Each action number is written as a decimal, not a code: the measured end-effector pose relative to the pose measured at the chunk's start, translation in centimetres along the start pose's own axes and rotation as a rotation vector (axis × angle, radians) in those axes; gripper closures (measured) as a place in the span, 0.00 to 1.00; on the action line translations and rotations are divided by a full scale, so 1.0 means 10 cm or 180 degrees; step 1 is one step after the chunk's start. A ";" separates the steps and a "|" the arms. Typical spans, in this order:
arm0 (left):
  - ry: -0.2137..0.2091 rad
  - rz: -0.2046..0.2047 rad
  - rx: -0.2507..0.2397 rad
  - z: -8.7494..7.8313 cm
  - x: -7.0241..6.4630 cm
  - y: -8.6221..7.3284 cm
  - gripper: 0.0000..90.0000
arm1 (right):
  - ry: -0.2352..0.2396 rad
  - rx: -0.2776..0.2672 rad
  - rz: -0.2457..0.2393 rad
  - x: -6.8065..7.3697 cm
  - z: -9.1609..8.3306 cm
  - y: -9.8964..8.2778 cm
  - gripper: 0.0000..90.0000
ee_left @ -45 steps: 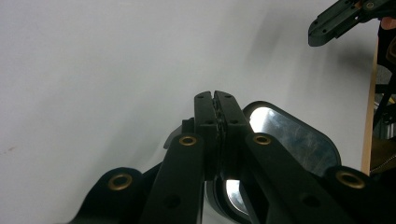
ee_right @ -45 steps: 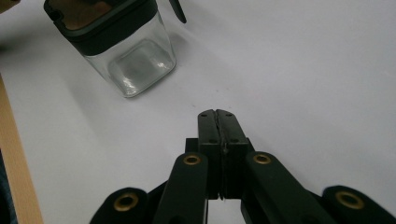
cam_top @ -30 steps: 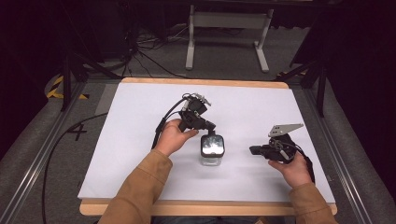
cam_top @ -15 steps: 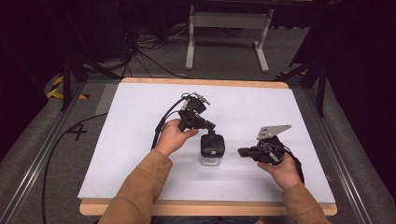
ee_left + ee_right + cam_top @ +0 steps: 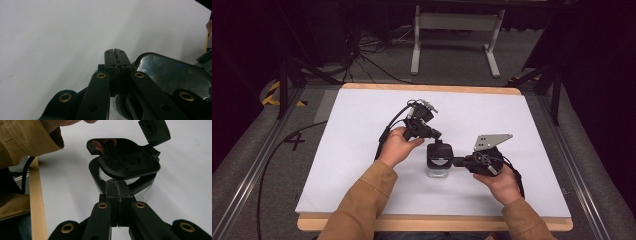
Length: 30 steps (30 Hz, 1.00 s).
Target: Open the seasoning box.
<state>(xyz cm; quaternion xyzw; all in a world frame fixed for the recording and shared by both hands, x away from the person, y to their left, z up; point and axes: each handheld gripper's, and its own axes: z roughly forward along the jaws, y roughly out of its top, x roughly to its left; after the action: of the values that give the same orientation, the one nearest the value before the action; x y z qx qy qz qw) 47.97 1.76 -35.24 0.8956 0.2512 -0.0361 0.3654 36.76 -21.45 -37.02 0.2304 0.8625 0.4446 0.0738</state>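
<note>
A small clear container (image 5: pixel 438 169) with a glossy black lid (image 5: pixel 439 152) stands at the middle of the white table (image 5: pixel 362 150). My left gripper (image 5: pixel 438 135) is shut, its tips at the lid's far edge; in the left gripper view the shut jaws (image 5: pixel 115 53) lie beside the lid (image 5: pixel 172 72). My right gripper (image 5: pixel 457 161) is shut too and points left at the container's right side. In the right gripper view its tips (image 5: pixel 117 183) meet the container's rim (image 5: pixel 96 176) just under the lid (image 5: pixel 125 157), which looks tilted up.
A wooden edge (image 5: pixel 437 223) runs along the table's near side. The person's tan sleeves (image 5: pixel 362 200) come in from the bottom. Cables (image 5: pixel 267 165) and a metal stand (image 5: pixel 457 30) lie on the floor beyond and beside the table.
The right gripper has slid left across the table until its tips reach the container. The left gripper and the container have stayed where they were.
</note>
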 end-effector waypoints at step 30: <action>0.0005 0.0193 -0.0109 -0.58 -0.54 -0.42 0.99 | -0.0078 -0.0222 0.0018 -0.12 0.02 0.21 1.00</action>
<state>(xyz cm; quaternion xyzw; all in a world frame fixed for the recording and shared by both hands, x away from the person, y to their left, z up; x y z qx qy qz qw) 40.57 5.90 -32.35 0.8964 0.2248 -0.0200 0.3814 38.59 -20.80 -35.56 0.2355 0.8448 0.4718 0.0911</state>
